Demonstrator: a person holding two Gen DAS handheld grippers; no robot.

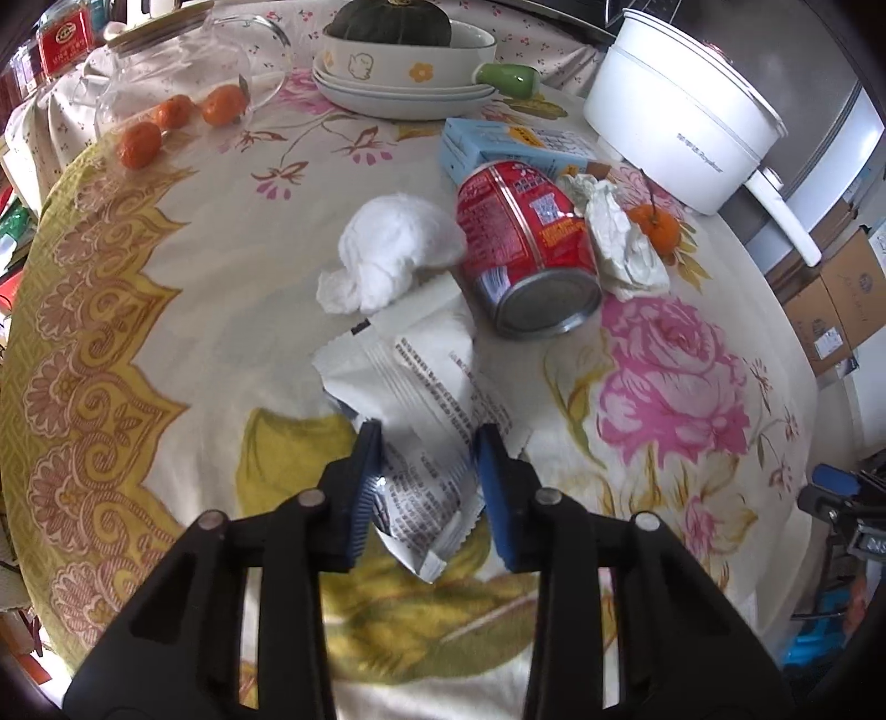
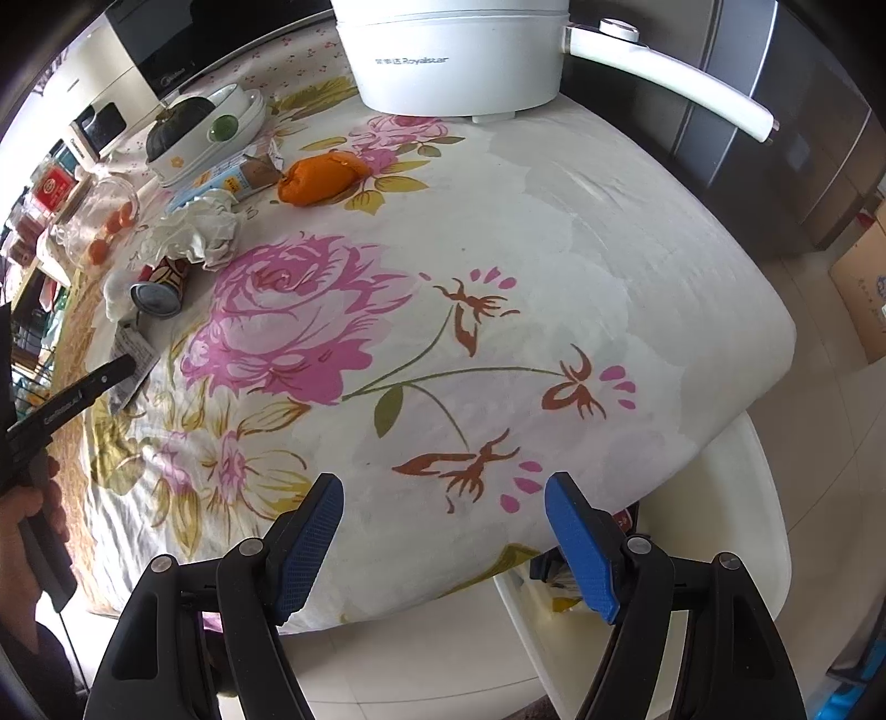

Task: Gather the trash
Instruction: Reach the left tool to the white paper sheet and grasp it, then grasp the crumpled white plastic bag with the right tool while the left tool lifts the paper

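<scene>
A round tabletop [image 1: 183, 310] under a flowered cloth. At the far edge, a cream dish [image 1: 410, 55] holds a dark green squash [image 1: 387, 25] and sits on stacked plates; beside it to the right stands a white electric pot [image 1: 681, 111]. Mid-table lie the trash: a crumpled white tissue [image 1: 387, 255], a red can [image 1: 526, 249] on its side, a blue carton [image 1: 515, 147] behind it. Nearest, a white printed wrapper [image 1: 421, 399] sits between the left tool [image 1: 429, 448]'s blue pads, which are drawn narrow and pinch it. The right tool [image 2: 443, 493] hangs wide apart, holding nothing, over the tabletop's near edge.
</scene>
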